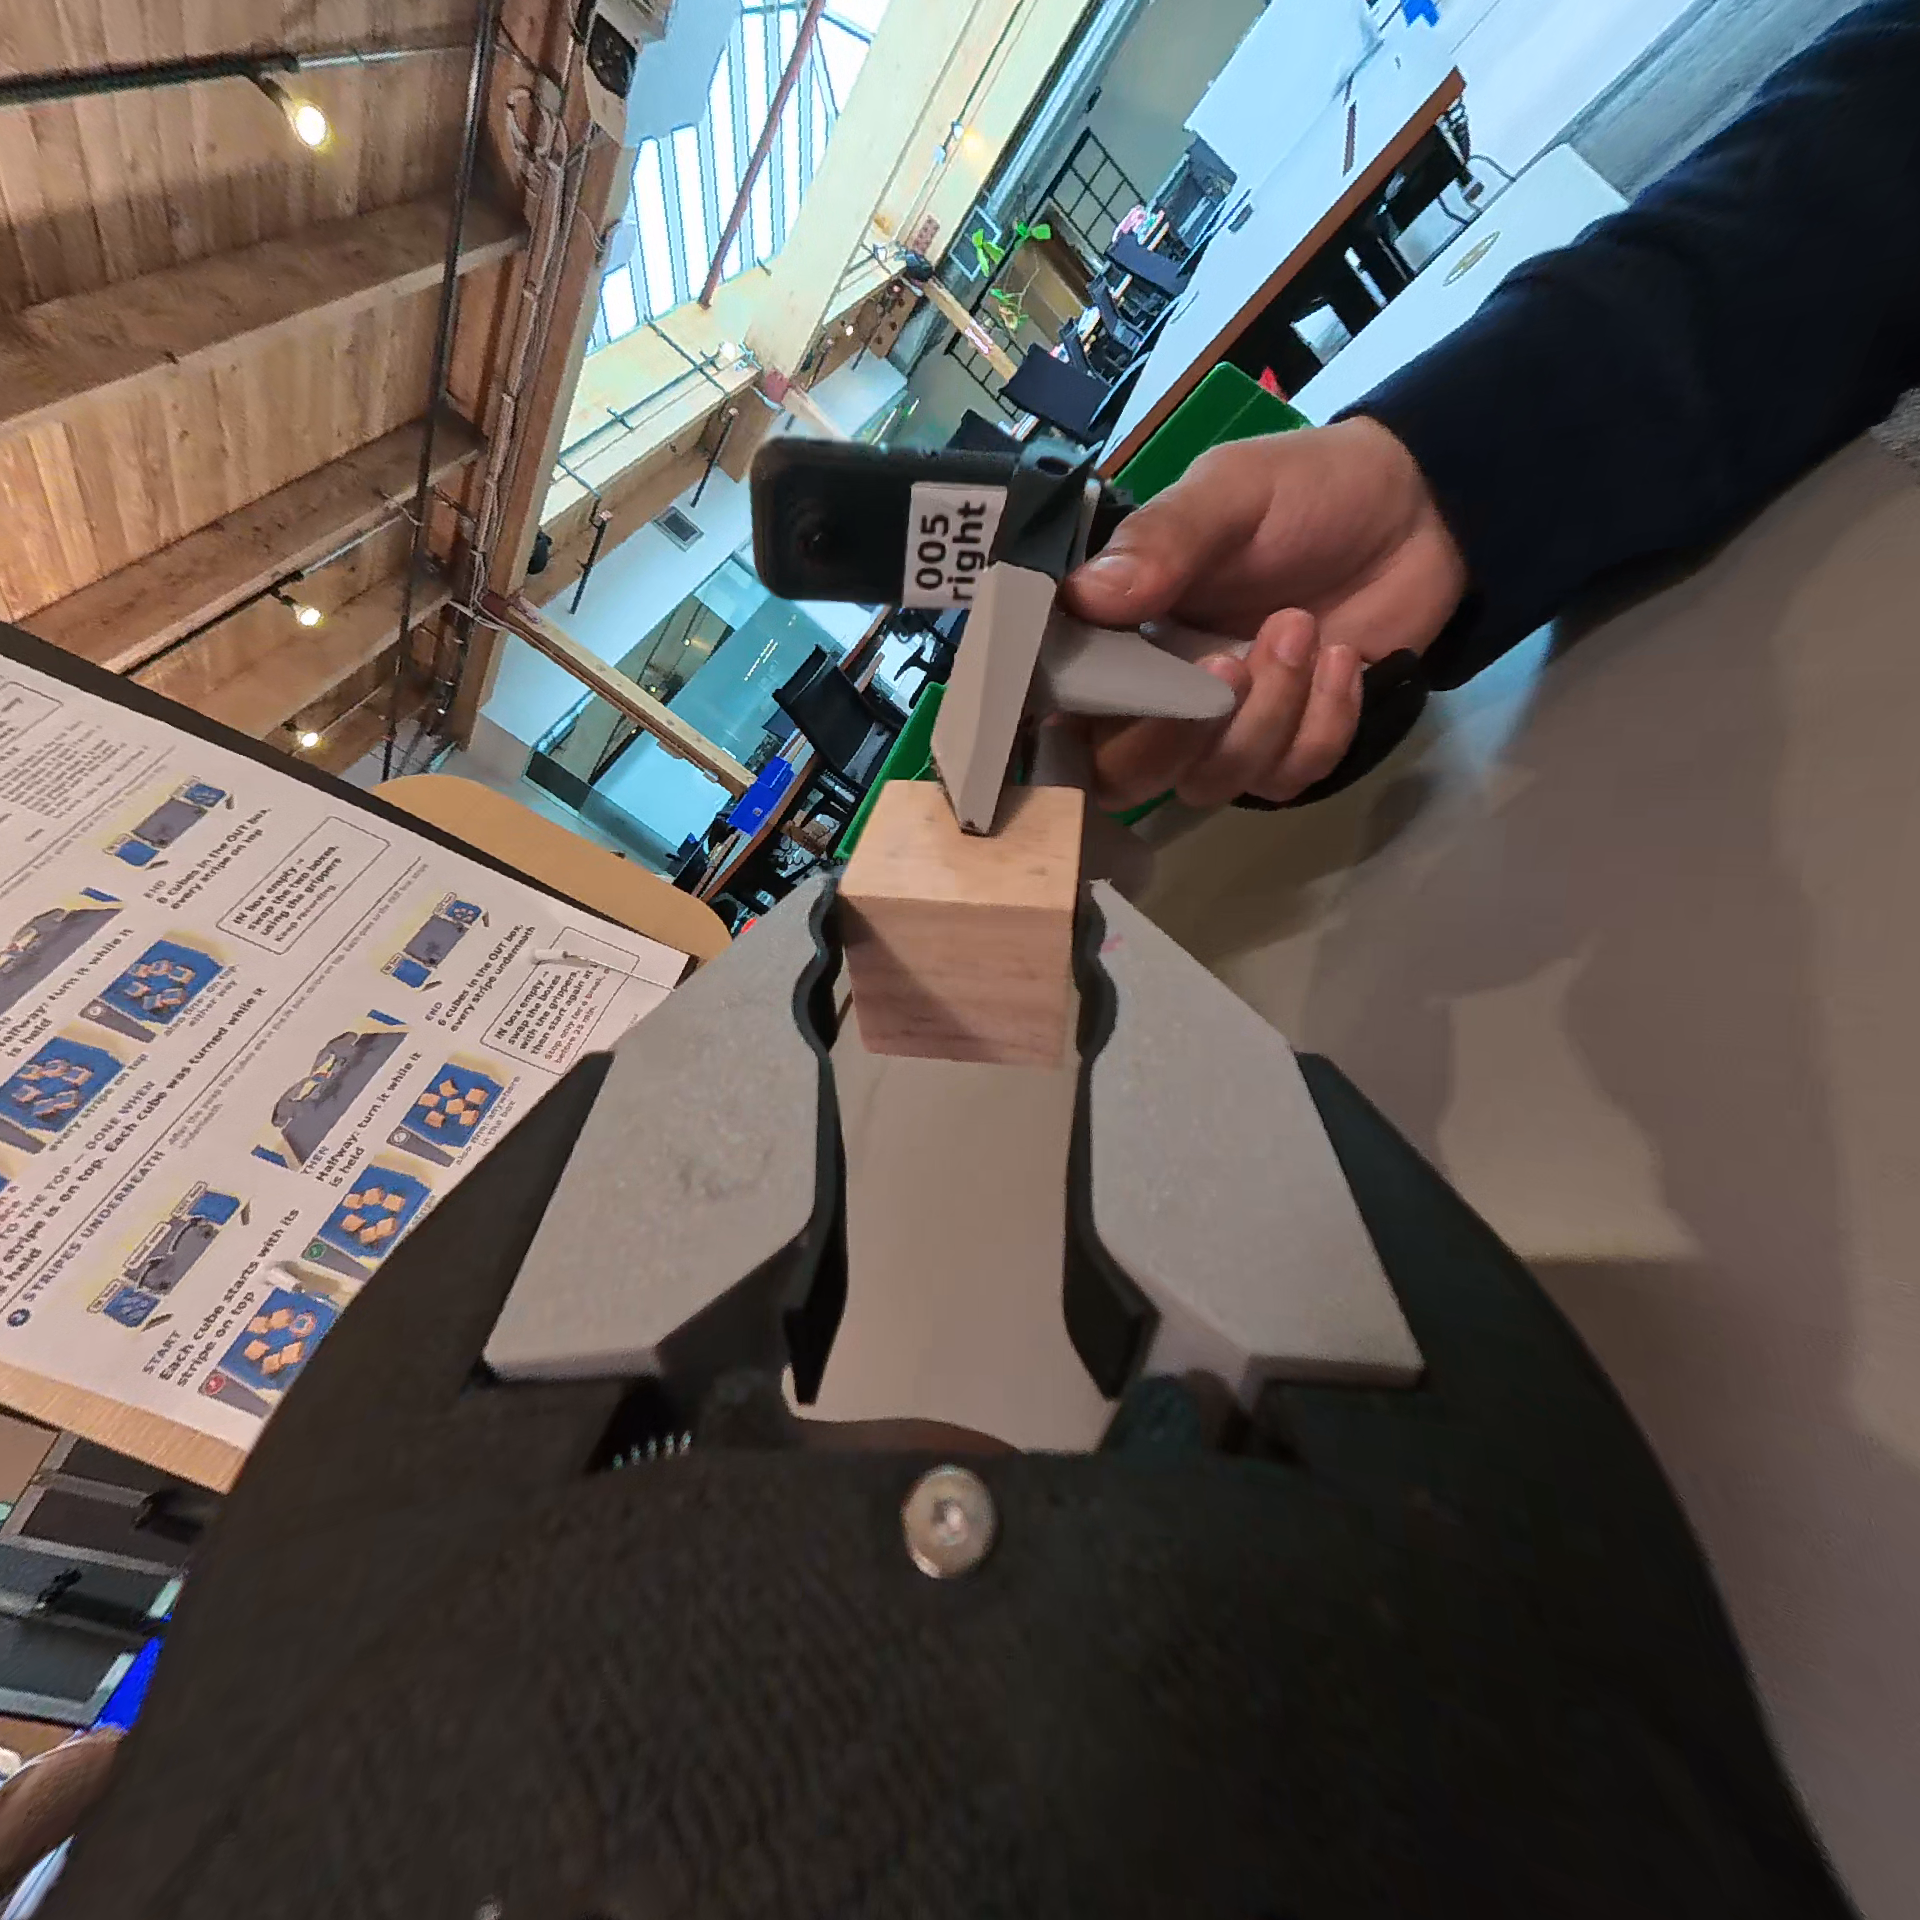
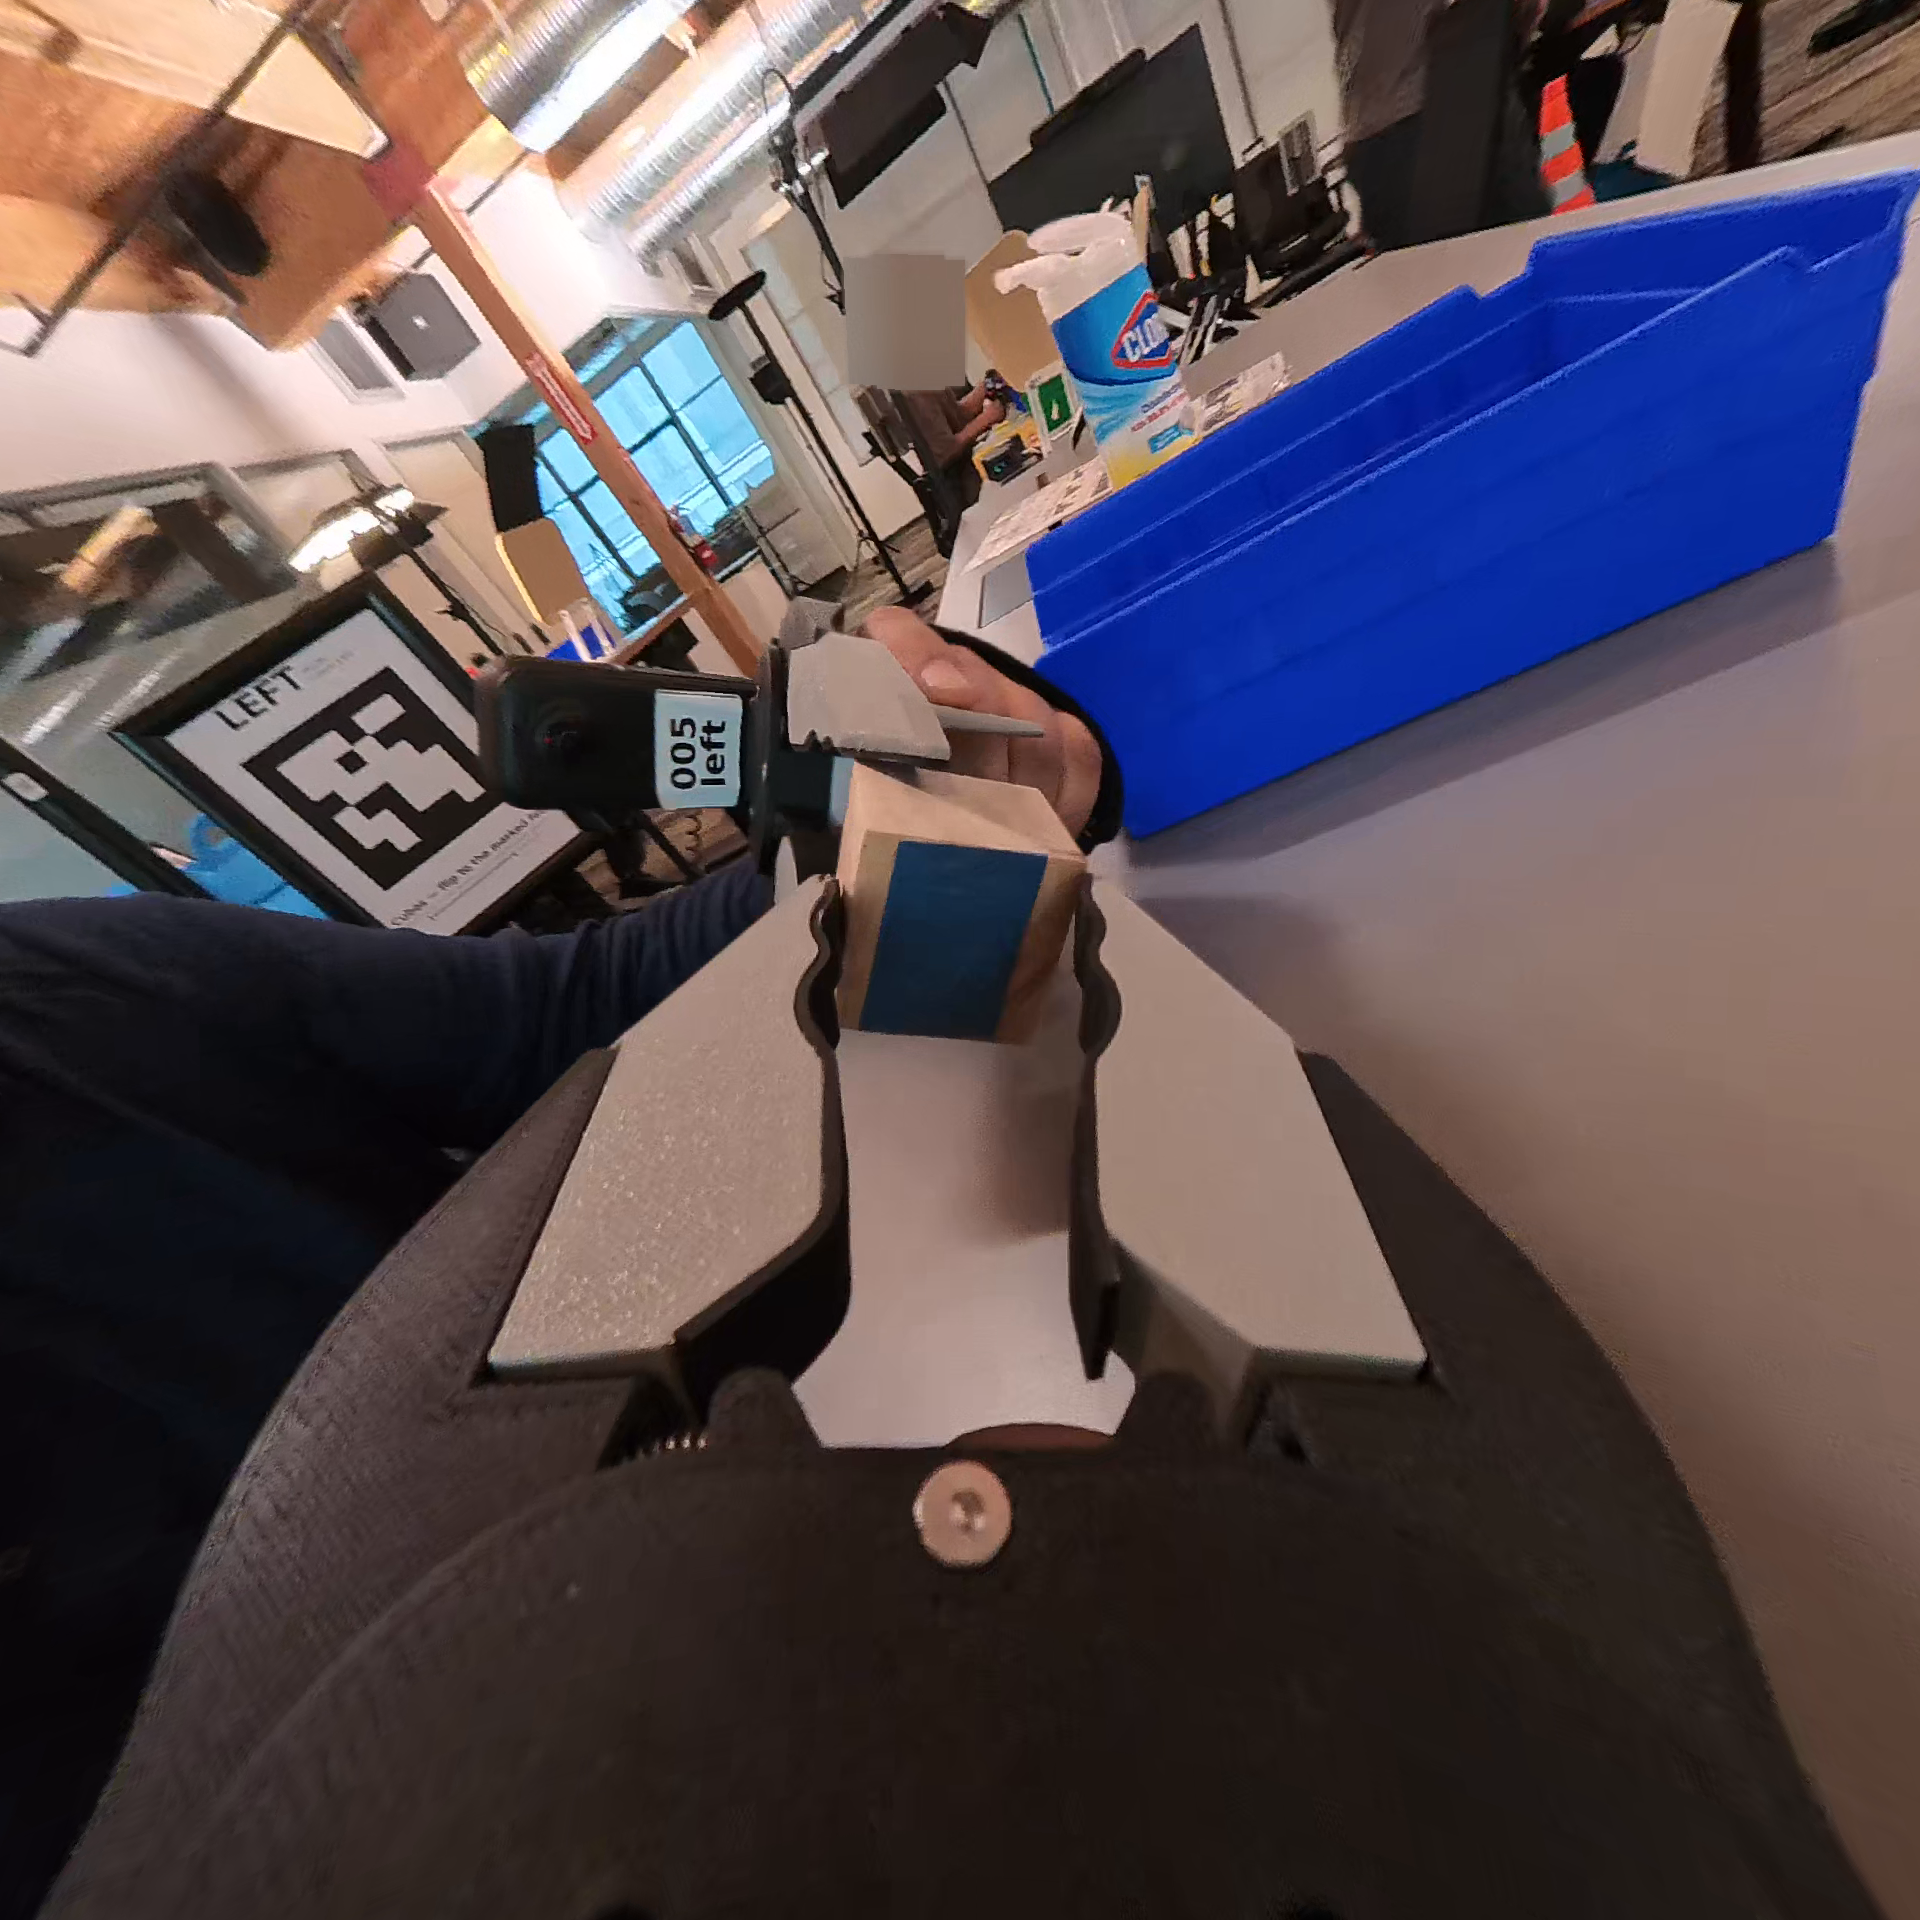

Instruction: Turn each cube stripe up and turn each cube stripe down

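Blue-striped wooden cube (image 2: 951, 940) pinched in both claws — left claw (image 1: 956, 961), right claw (image 2: 956, 961) — labelled cameras.

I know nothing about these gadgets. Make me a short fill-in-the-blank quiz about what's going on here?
1. Both grippers, the left gripper and the right gripper, grip one small ____ cube.
2. The stripe on the cube is ____.
3. The long plastic bin on the grey table is ____.

Missing words: wooden; blue; blue
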A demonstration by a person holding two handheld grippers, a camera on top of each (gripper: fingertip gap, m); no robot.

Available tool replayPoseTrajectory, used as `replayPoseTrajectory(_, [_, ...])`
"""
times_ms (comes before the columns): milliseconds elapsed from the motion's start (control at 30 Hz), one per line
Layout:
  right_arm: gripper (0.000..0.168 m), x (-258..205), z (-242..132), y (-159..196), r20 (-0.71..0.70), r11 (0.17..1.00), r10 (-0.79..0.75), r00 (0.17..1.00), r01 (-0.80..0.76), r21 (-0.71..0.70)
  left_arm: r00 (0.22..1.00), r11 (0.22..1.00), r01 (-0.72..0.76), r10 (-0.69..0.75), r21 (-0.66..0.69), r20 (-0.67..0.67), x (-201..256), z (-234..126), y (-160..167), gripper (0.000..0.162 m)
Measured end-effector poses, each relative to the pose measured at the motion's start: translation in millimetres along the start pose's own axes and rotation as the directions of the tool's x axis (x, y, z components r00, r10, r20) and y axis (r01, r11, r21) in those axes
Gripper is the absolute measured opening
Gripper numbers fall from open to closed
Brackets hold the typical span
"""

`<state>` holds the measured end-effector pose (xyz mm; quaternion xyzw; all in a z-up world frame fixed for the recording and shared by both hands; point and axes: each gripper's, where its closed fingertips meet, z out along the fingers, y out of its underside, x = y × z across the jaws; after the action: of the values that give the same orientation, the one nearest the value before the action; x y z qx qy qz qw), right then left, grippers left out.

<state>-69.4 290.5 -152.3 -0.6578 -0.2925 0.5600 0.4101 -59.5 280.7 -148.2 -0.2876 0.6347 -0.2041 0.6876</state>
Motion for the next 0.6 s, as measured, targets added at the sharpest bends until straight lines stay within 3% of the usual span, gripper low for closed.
replayPoseTrajectory(333, [0.042,-4,8,7,0.136,0.987,0.159,0.978,-0.158,-0.015,0.999,0.999,0.035,-0.035,-0.001,-0.034,5,-2,-2,0.042])
replayPoseTrajectory(500, [0.042,9,3,4,-0.032,1.0,-0.007,0.999,0.006,-0.014,0.996,0.997,0.065,-0.062,-0.049,0.058,5,3,13,0.043])
replayPoseTrajectory(600, [0.042,20,-11,-5,-0.239,0.976,-0.219,0.946,0.213,-0.053,0.986,0.992,0.126,-0.123,-0.017,0.115,-4,0,11,0.045])
